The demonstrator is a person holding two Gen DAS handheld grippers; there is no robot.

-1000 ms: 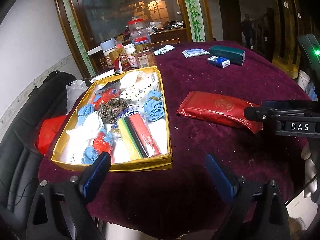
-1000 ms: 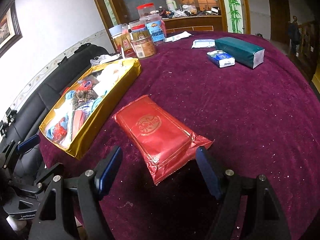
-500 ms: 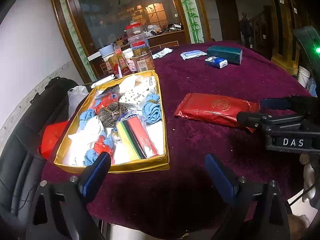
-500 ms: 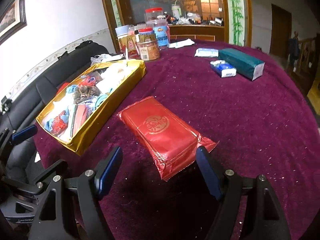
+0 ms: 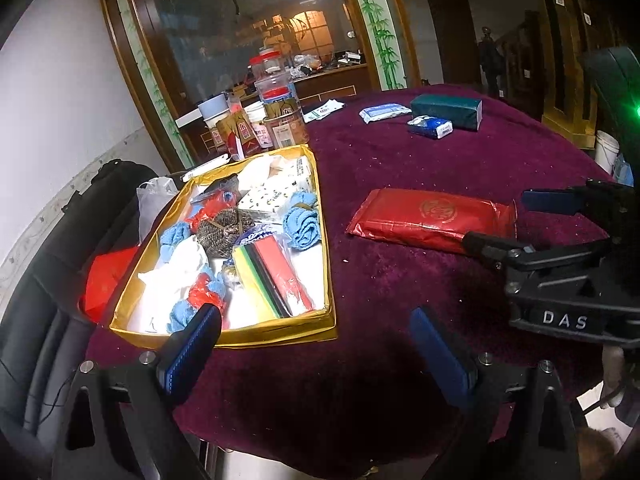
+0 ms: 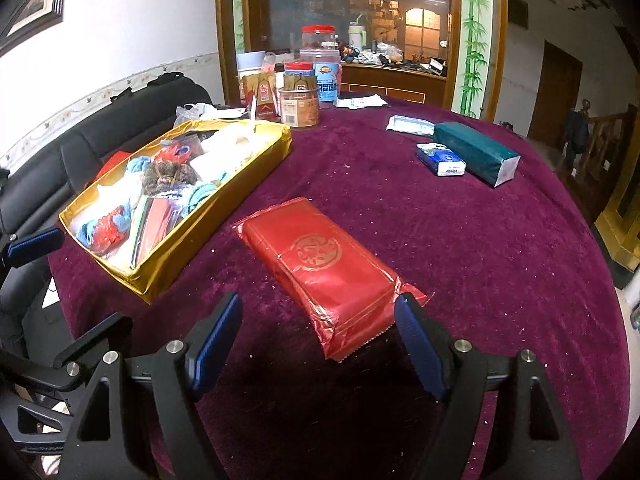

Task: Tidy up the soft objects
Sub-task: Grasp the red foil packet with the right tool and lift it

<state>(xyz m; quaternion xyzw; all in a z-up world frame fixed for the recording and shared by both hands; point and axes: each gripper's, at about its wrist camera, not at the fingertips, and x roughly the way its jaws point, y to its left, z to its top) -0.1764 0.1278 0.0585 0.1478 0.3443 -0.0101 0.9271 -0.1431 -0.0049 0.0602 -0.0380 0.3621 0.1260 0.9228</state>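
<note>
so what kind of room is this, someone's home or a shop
Most likely a home's dining or living room: a round table under a maroon velvet cloth, a black leather sofa along the wall, and a glass-fronted wooden cabinet cluttered with household things behind.

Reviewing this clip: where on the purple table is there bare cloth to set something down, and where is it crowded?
Bare cloth lies between the red packet and the green box, and down the table's right side. A narrower strip runs between the gold tray and the packet. The tray is packed, and jars crowd the far edge.
</note>
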